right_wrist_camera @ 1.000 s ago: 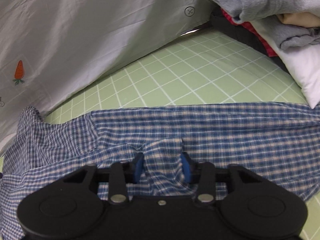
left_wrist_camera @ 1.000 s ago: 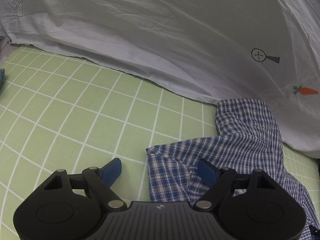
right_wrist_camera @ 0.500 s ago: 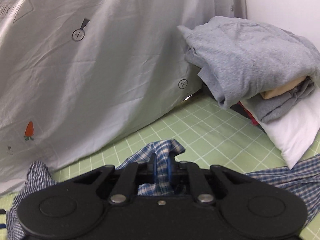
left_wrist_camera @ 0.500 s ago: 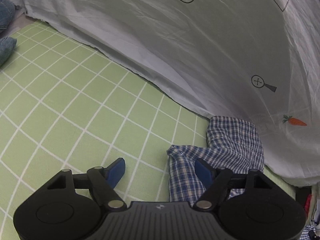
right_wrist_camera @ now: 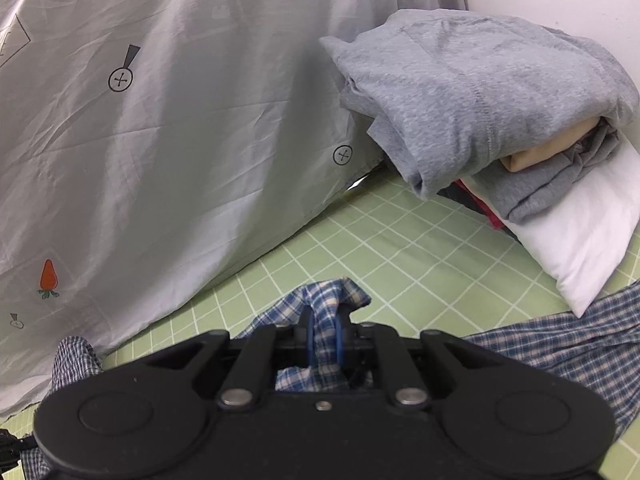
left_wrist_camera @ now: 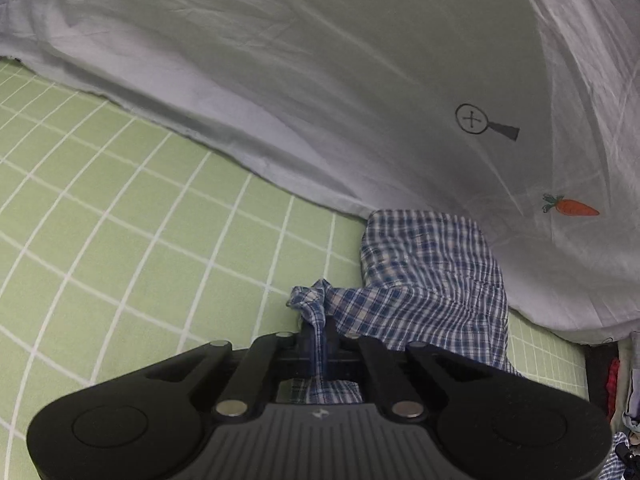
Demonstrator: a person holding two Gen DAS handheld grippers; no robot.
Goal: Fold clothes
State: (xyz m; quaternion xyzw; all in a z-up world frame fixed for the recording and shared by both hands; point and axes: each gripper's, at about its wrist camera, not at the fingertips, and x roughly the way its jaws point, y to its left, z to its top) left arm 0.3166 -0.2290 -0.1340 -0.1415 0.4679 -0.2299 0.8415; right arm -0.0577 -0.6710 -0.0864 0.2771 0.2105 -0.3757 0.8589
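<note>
Both the left gripper (left_wrist_camera: 318, 334) and the right gripper (right_wrist_camera: 323, 334) are clamped on bunched edges of the blue-and-white checked cotton shirt (left_wrist_camera: 432, 280), lying on the green grid-patterned bed sheet (left_wrist_camera: 132, 232) beside the grey duvet (left_wrist_camera: 320, 80), probably to lift and spread it for folding.

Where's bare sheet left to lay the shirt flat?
Widest bare patch: green checked sheet left of the plaid shirt, bordered behind by the white quilt. A smaller strip lies between quilt and white pillow. Crowded right: pile of clothes on that pillow.
</note>
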